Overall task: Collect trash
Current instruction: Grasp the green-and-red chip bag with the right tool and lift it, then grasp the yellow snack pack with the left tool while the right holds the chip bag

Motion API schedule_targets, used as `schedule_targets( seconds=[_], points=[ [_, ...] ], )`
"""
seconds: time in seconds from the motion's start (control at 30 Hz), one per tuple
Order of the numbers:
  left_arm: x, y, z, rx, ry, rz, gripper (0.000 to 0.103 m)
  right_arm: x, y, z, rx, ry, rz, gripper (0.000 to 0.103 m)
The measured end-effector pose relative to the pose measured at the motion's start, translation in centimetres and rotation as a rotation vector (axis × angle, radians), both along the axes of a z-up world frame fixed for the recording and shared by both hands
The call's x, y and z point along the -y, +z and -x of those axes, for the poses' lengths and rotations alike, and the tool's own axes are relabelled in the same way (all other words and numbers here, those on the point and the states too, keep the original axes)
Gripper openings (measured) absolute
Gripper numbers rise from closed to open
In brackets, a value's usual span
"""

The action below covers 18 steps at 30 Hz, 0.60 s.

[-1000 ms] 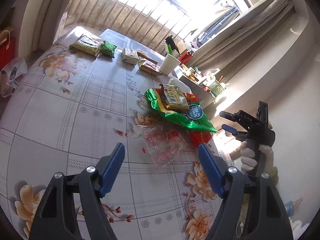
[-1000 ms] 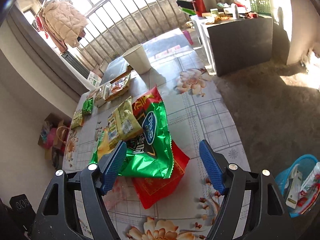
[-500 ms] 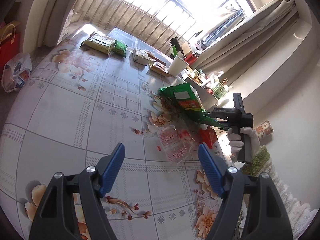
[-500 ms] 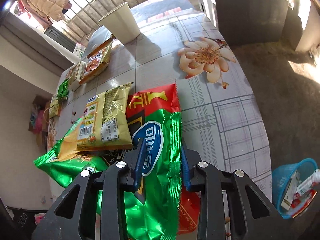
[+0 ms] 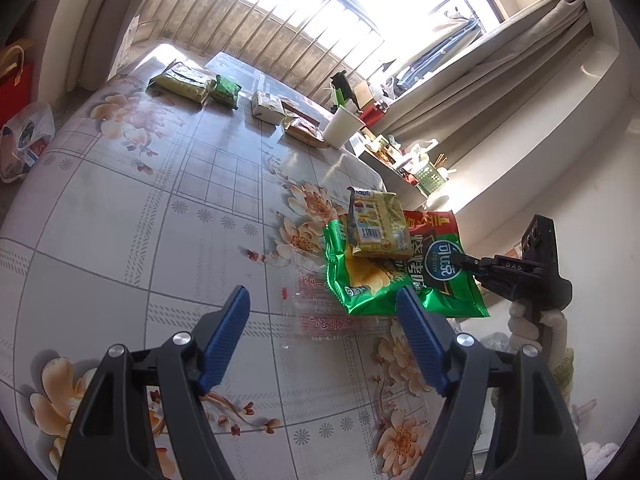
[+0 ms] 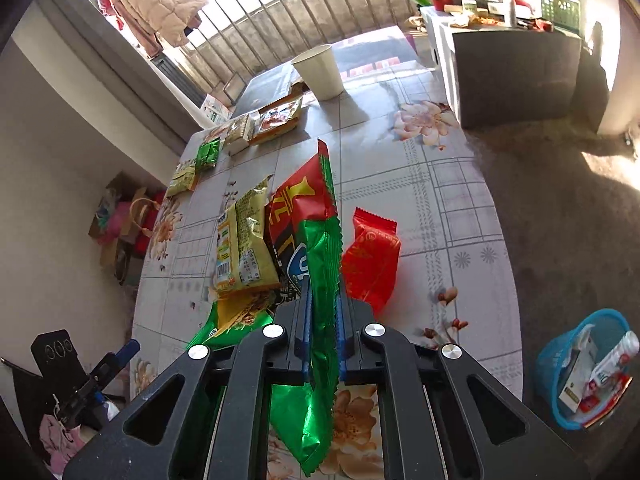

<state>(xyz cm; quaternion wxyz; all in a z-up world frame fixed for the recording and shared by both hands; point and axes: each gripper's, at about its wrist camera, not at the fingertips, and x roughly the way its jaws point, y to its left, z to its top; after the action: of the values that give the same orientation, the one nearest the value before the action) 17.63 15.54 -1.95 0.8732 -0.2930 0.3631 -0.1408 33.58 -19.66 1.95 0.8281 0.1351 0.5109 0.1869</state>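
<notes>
Lifted since before, green chip bag [image 6: 320, 264] sits pinched in closing right gripper [image 6: 322, 312] (left gripper [image 5: 324, 332] gapes empty).

light: bright daylight from window [image 5: 360, 12] | glare: blown-out panes | shadows: hard | edges: fisheye-warped, dark corners

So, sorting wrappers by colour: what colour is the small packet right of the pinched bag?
Red packet, clearest in the right wrist view.

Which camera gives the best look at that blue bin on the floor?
The right wrist view: the blue bin sits on the floor at its lower right edge, with cartons and wrappers inside. The left wrist view does not show it at all.
</notes>
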Motion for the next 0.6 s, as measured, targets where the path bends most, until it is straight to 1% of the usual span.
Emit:
schedule_targets(
  seconds=[0.1, 0.23, 0.37, 0.47, 0.6],
  points=[
    [1.0, 0.4, 0.3, 0.013, -0.037, 0.0, 0.073, 2.2, -0.8, 3.2, -0.037, -0.062, -0.106, 0.008],
    [3.6, 0.7, 0.6, 0.013, -0.124, -0.003, 0.073, 5.3, -2.9, 8.5, -0.083, -0.155, -0.198, 0.008],
    [7.2, 0.5, 1.0, 0.005, -0.239, -0.016, 0.073, 7.6, -4.9, 13.4, -0.131, -0.226, -0.243, 0.008],
    [10.3, -0.1, 1.4, -0.01, -0.328, -0.035, 0.073, 8.7, -5.7, 16.5, -0.138, -0.262, -0.22, 0.008],
    [14.3, -1.1, 1.7, -0.032, -0.428, -0.106, 0.073, 9.7, -6.3, 19.4, -0.145, -0.272, -0.248, 0.009]
  ],
)
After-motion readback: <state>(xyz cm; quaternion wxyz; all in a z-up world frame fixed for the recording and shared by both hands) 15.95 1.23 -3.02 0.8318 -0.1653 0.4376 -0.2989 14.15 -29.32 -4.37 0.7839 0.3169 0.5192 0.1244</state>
